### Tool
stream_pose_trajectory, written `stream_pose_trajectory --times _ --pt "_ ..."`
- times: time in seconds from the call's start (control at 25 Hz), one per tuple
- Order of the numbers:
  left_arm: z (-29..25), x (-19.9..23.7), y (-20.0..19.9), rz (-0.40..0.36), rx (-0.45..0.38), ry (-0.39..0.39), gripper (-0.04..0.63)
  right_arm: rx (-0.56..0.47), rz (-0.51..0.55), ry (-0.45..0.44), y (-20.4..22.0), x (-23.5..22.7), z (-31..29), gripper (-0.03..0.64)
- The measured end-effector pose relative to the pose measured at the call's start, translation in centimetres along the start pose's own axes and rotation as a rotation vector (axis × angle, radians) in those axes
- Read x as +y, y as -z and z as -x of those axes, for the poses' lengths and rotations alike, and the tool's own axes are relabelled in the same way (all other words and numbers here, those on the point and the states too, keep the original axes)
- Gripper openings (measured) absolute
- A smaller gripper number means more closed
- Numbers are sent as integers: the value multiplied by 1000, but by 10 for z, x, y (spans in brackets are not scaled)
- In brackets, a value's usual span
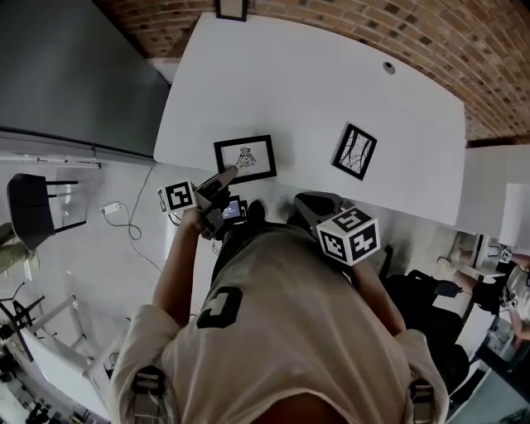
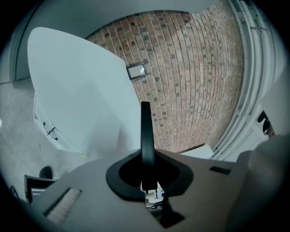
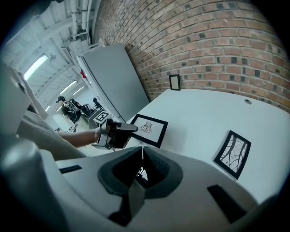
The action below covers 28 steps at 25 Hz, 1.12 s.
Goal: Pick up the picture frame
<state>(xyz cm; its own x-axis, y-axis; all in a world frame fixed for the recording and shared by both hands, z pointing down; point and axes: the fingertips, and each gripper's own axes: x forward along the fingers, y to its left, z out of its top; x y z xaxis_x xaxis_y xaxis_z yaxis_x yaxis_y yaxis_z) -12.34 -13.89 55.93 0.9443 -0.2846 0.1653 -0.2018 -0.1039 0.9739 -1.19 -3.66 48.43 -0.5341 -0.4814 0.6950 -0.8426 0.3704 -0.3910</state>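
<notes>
Presently, the picture frame (image 1: 245, 157) nearest the grippers is seen lying flat on the white table (image 1: 315, 74), close to its near edge, with a small dark drawing on white paper inside a black border. The left gripper (image 1: 230, 173) is held at the frame's near corner, its jaws closed together with nothing between them. The right gripper (image 1: 305, 201) is kept back over the table's near edge, jaws likewise shut and empty.

A second frame (image 1: 354, 151) is laid well apart to the right, so the wrong 1 could be taken if the target is not fixed. Because the frame is flat and thin, closed jaws could only push it; it might be slid across the smooth top or off the near edge unless the jaws are opened and 1 is worked under the border. The glass or paper could be scratched by a tip dragged over it.

The table is backed by a brick wall (image 1: 373, 25), where a third small frame (image 1: 232, 8) is propped. A grey panel (image 1: 74, 74), a chair (image 1: 33, 207) and a loose cable (image 1: 132, 219) are seen on the left.
</notes>
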Motion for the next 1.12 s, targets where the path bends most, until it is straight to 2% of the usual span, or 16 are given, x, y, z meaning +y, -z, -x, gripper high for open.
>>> stream_pose_trajectory --times 0.16,0.32,0.52,0.72,0.88,1.12 --pt "-11 1 7 -65 81 -3 28 -17 -47 46 9 -1 8 6" --pt "-24 -10 16 -49 130 49 28 -27 -83 85 16 -1 14 6" --pt "-34 -11 21 -88 193 51 28 -28 -132 130 26 -3 22 6" --pt "-52 -26 35 -62 243 89 28 -41 -218 126 38 -9 29 6" --pt "-67 -33 45 -122 288 92 28 -98 -332 105 47 -22 39 6" --pt "-83 -45 55 -117 330 110 28 -186 -548 72 63 -52 46 6"
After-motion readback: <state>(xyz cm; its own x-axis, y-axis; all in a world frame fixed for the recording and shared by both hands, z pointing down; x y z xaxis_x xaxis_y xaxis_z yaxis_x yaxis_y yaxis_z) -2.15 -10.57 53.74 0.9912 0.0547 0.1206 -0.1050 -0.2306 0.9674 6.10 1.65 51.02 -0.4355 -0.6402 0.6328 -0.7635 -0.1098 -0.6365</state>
